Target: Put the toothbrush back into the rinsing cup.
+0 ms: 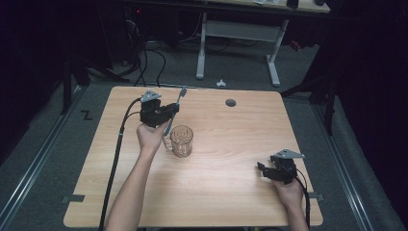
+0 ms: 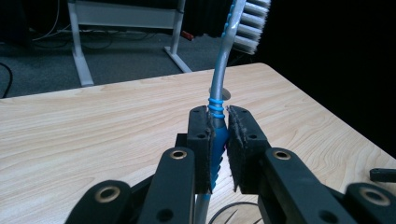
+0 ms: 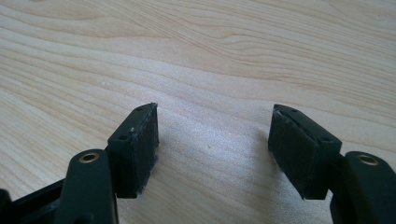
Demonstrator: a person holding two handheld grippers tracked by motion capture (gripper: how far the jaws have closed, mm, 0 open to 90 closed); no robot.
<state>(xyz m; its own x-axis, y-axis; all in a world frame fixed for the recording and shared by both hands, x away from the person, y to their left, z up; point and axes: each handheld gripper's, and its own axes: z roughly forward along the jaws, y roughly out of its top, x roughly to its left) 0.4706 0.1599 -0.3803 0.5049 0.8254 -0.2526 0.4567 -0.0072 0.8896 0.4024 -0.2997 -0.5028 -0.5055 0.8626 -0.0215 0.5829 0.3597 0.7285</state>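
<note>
Your left gripper (image 1: 169, 111) has its fingers (image 2: 204, 140) clamped on the toothbrush (image 2: 219, 98), gripping it at the blue ribbed section of the handle. That is a sensible place to hold: the ribs give the pads something to bite, and in the left gripper view the grey neck and white bristle head rise clear above the pads, so nothing soft is being squashed. The brush stands nearly upright, bristles up and leaning slightly away from you.

In the high view the toothbrush (image 1: 176, 107) sits just behind and to the left of the glass (image 1: 182, 141), with its lower end hanging close to the rim. You cannot tell from here whether the tail is already inside the glass or just outside it. Holding the brush vertical like this looks meant for standing it handle-down in the glass, so the opening only has to accept the slim tail.

The glass stands upright on the worktop (image 1: 231, 187), apart from your hand. It is light and clear-walled, so a sideways nudge from the handle could tip it.

Your right gripper (image 1: 265, 169) rests low at the near right of the worktop, well apart from the glass, its fingers (image 3: 137, 144) spread wide with nothing between them. Parked there, it stays out of the way yet free to steady the glass.
</note>
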